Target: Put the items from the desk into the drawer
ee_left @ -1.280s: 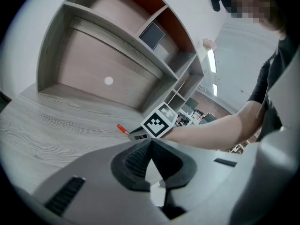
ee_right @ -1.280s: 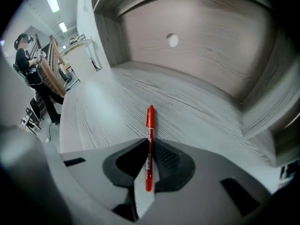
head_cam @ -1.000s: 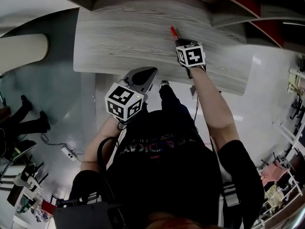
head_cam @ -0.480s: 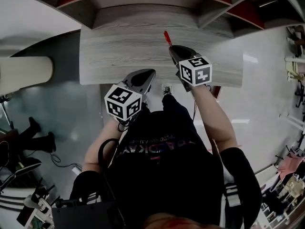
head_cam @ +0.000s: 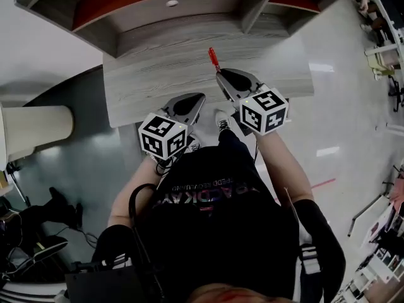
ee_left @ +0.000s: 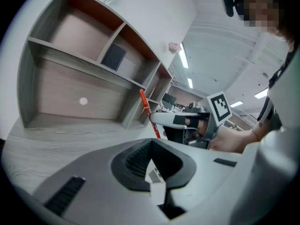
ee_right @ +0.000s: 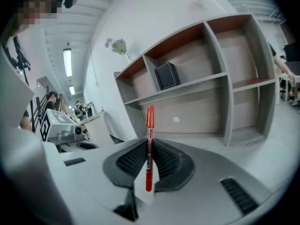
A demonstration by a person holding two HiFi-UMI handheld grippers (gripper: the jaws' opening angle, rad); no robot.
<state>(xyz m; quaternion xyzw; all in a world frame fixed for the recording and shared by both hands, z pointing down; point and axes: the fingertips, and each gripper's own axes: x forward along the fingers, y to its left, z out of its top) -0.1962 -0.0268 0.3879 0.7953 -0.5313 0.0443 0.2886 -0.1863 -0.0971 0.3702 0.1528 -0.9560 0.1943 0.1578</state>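
A red pen [ee_right: 149,146] stands upright between the jaws of my right gripper [ee_right: 149,161], which is shut on it. In the head view the red pen [head_cam: 214,58] sticks out past the right gripper [head_cam: 228,79], above the grey wooden desk [head_cam: 158,74]. From the left gripper view the same pen [ee_left: 148,109] shows in the right gripper [ee_left: 161,120] beyond. My left gripper [head_cam: 186,103] hangs at the desk's near edge, shut with nothing between its jaws [ee_left: 150,165]. No drawer is in view.
A shelf unit [head_cam: 151,5] with red-backed compartments stands along the desk's far side. A small black box [ee_right: 167,75] sits in one upper compartment. A white round pillar [head_cam: 38,128] stands to the left. The person's body fills the lower head view.
The right gripper has drawn back toward the desk's near edge with the pen in it. The head view has shifted so more of the shelf unit shows. The left gripper has barely moved.
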